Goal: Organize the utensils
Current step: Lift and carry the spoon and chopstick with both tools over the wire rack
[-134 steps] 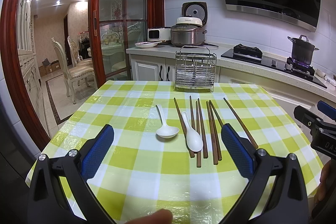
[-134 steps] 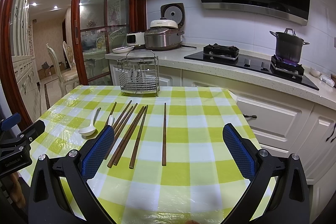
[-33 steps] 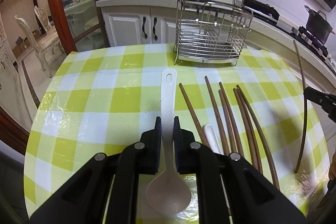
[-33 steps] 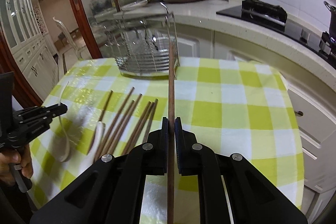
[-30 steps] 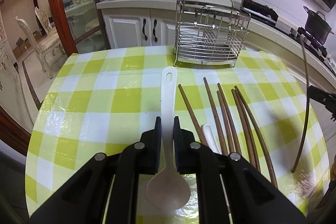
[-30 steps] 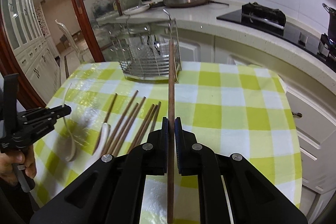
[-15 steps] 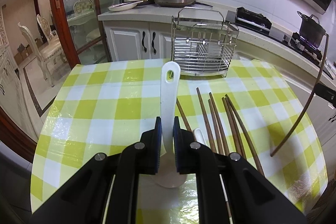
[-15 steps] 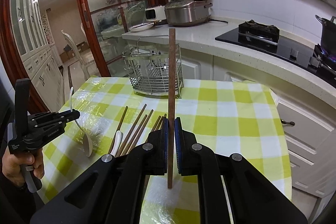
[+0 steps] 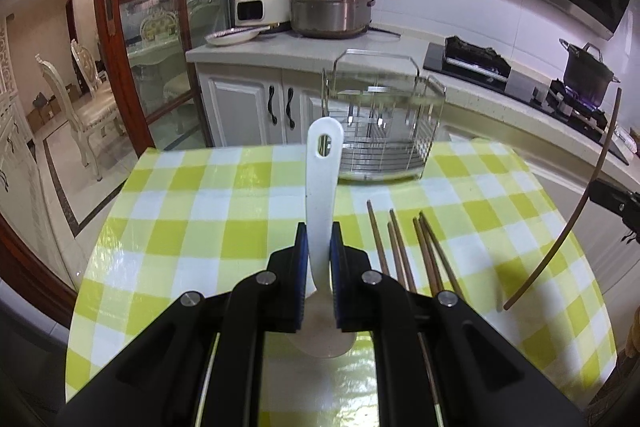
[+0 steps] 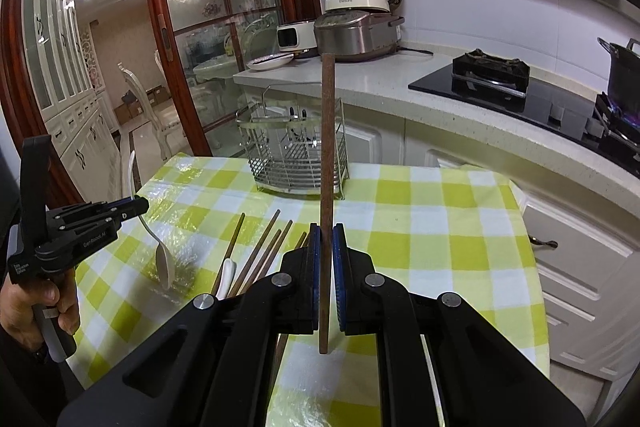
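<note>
My left gripper [image 9: 319, 231] is shut on a white spoon [image 9: 322, 179], handle pointing up and away, bowl hanging below the fingers above the table. From the right wrist view that spoon [image 10: 160, 251] hangs from the left gripper [image 10: 138, 205] at the left. My right gripper [image 10: 326, 231] is shut on a brown chopstick [image 10: 327, 147] held upright; it shows at the right of the left wrist view as a curved chopstick [image 9: 584, 195]. Several chopsticks [image 9: 404, 247] and a second white spoon [image 10: 226, 277] lie on the checked table. A wire utensil rack [image 9: 380, 131] stands at the table's far edge.
The table [image 9: 200, 211] has a yellow-green checked cloth. Behind it runs a counter [image 10: 400, 75] with a rice cooker [image 9: 332, 11], a plate and a hob with a pot [image 9: 586, 71]. A person's hand [image 10: 40, 307] holds the left gripper's handle. A glass door and dining chairs are at the left.
Both grippers have risen from the table, lifting the white spoon and the chopstick clear of the cloth. The views have tilted up toward the rack and counter.
</note>
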A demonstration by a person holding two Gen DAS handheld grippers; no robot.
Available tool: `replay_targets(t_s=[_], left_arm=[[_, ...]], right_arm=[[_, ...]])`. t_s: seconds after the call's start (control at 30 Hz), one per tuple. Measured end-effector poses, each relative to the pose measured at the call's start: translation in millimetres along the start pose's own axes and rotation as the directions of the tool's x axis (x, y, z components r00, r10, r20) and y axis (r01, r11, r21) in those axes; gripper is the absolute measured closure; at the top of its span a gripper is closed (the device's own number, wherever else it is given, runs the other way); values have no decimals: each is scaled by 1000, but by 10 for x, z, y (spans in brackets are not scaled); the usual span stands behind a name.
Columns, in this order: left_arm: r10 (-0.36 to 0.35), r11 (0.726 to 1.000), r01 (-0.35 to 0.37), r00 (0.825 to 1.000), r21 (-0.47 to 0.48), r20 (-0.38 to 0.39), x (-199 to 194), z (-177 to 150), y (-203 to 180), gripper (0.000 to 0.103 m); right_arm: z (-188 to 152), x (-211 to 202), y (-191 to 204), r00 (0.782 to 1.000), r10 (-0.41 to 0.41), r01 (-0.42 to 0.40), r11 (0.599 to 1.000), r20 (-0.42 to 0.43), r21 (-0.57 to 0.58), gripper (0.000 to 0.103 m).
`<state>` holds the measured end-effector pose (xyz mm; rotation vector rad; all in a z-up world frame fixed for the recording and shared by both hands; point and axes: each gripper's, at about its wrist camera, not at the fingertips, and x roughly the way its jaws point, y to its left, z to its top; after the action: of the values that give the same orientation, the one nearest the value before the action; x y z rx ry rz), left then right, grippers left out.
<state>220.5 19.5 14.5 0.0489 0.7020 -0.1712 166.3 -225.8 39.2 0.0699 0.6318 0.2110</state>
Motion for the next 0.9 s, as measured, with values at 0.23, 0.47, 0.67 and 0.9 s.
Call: replay_targets(t_s=[0.23, 0.47, 0.67, 0.9], left_arm=[[-43, 999, 43, 994, -2, 103, -119, 491, -8, 93], [-76, 997, 76, 974, 6, 214, -193, 1085, -91, 93], [-92, 996, 89, 952, 25, 292, -98, 1499, -240, 93], [-89, 996, 94, 930, 3, 358, 159, 1810, -275, 93]], right_arm=[[461, -54, 83, 998, -14, 16, 999, 57, -43, 93], [1096, -21, 181, 990, -39, 48, 997, 136, -61, 93], [1605, 138, 280, 979, -54, 66, 996, 198, -55, 93], [2027, 471, 309, 964, -75, 88, 995, 254, -39, 93]])
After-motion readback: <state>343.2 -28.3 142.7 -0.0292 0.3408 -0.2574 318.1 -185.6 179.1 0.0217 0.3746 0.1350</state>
